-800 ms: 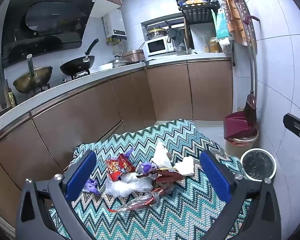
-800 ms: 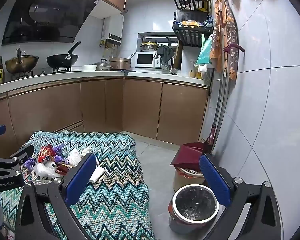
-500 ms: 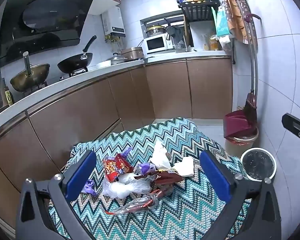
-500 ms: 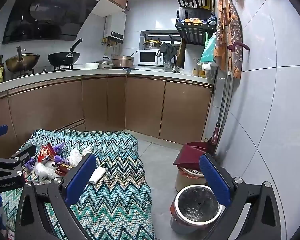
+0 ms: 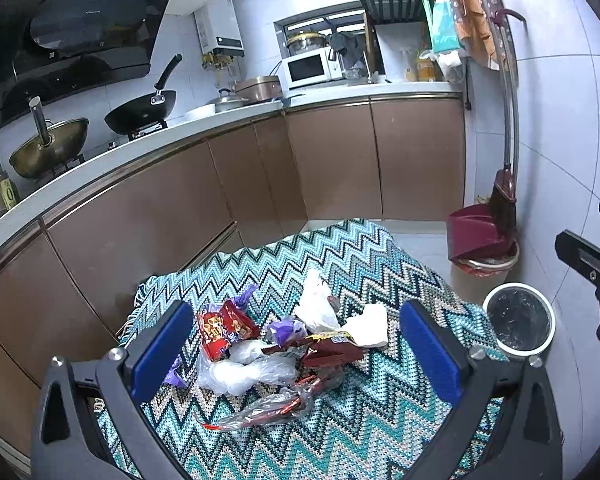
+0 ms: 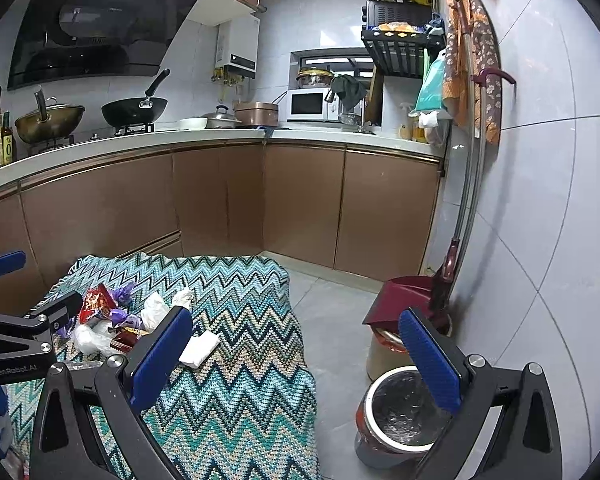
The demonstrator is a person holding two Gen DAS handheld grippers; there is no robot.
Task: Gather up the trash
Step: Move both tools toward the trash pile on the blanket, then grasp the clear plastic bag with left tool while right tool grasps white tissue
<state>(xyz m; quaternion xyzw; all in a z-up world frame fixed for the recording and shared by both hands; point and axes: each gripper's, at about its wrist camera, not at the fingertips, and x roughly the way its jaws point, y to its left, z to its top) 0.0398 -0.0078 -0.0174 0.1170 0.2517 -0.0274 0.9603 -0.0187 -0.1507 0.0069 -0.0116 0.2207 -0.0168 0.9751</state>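
A heap of trash lies on the zigzag blanket (image 5: 364,264): a red snack wrapper (image 5: 224,326), a clear plastic bag (image 5: 244,372), a dark red wrapper (image 5: 332,350), a purple wrapper (image 5: 282,328) and white tissues (image 5: 368,326). My left gripper (image 5: 296,356) hangs open above and in front of the heap, touching nothing. My right gripper (image 6: 296,352) is open too, held over the blanket's right side (image 6: 236,320) and the floor, with a folded tissue (image 6: 199,348) near its left finger. A round lined bin (image 6: 404,416) stands on the floor under its right finger; the same bin (image 5: 518,322) shows in the left view.
Brown cabinets (image 6: 300,204) under a white counter run along the back and left. A red dustpan (image 6: 404,296) and broom rest on a second lined bin by the tiled right wall. Grey floor (image 6: 332,320) lies between blanket and bins.
Both views have tilted slightly: the blanket and trash sit a little higher in the left view, and the kitchen has shifted right in the right view. Both grippers stay open.
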